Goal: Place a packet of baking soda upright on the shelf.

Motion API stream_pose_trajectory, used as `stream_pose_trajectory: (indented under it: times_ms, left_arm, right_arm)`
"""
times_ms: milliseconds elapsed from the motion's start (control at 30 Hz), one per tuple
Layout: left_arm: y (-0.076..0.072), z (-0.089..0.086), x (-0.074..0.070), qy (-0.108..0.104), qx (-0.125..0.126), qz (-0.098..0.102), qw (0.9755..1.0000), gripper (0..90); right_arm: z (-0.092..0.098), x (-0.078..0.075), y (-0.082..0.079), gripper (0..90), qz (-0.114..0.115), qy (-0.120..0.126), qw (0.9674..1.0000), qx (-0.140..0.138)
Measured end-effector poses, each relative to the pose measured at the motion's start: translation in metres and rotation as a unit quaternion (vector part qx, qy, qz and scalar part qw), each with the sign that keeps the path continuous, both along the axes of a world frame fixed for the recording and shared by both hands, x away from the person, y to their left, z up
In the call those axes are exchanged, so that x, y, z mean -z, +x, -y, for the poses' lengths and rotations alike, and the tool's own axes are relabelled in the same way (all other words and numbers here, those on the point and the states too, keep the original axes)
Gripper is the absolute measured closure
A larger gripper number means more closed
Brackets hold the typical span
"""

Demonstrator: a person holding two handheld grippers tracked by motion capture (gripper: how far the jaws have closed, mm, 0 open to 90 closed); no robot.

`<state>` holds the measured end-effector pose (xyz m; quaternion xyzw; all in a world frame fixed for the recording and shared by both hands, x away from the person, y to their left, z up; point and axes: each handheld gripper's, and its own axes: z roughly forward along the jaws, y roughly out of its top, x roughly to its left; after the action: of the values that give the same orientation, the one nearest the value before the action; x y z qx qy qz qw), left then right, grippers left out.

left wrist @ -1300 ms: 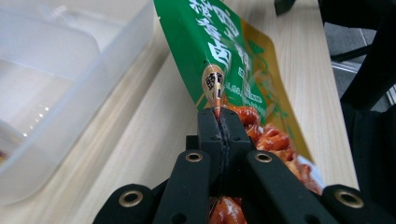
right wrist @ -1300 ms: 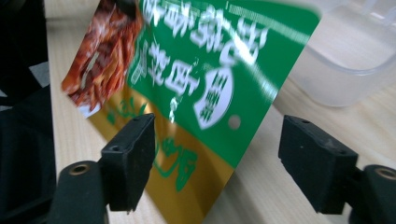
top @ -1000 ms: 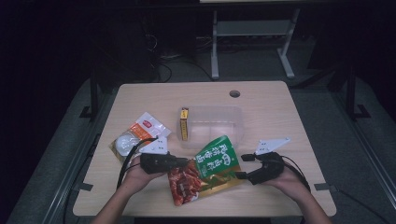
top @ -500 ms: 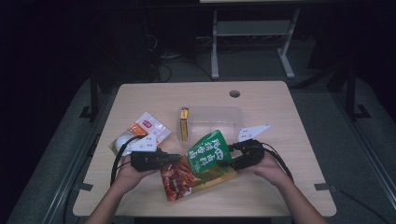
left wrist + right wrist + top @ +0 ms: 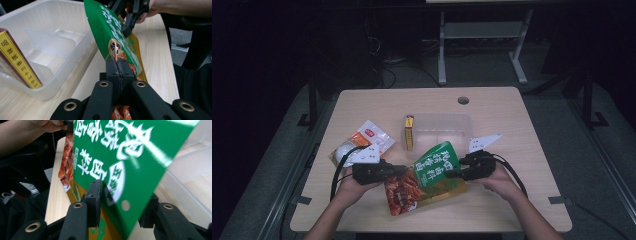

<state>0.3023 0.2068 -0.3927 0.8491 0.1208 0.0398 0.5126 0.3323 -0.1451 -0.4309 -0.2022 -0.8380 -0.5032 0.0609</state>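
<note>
Step in hand, by the look of it: lifting the green snack pouch (image 5: pixel 438 162) with two claws to put it into the bin.

Wooden table (image 5: pixel 522 125): plenty of bare top beyond and to the outer side of the right gripper (image 5: pixel 452 173); near edge close under both hands, so little room to pull back.

Clear divided bin (image 5: pixel 439 122): just ahead of both claws, near wall close beyond the pouch's raised top. Needs clearing before any forward move.

Green pouch: tilted up between the two claws, lower end over a red-and-orange pouch (image 5: pixel 404 192) lying flat under the claws.

Left gripper (image 5: pixel 117 62): pressed together, pinching the green pouch's corner.

Right gripper: spread, just been closing, with the pouch's far edge between its jaws, not visibly clamped in the right gripper view.

Next, likely: finish that pinch, then raise level and forward over the wall, steering clear of the yellow box (image 5: pixel 409 132) propped beyond the left claw.
</note>
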Motion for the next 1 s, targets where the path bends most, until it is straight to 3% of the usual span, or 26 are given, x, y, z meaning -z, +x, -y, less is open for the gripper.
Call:
stream_pose_trajectory:
  times_ms: [233,500,1000]
  left_arm:
    - [0.0,0.0,0.001,0.006,-0.001,0.0,1.0,89.7]
    - [0.001,0.001,0.004,0.011,-0.008,0.002,0.9999,89.6]
    - [0.002,0.001,0.006,0.011,-0.005,0.001,0.9999,87.4]
  right_arm:
    - [-0.002,0.0,-0.001,66.8,0.004,-0.001,1.0,-0.005]
    - [-0.003,-0.004,-0.006,89.1,0.029,-0.01,0.9994,-0.017]
    - [0.003,-0.015,-0.009,90.0,0.026,0.003,0.999,-0.035]
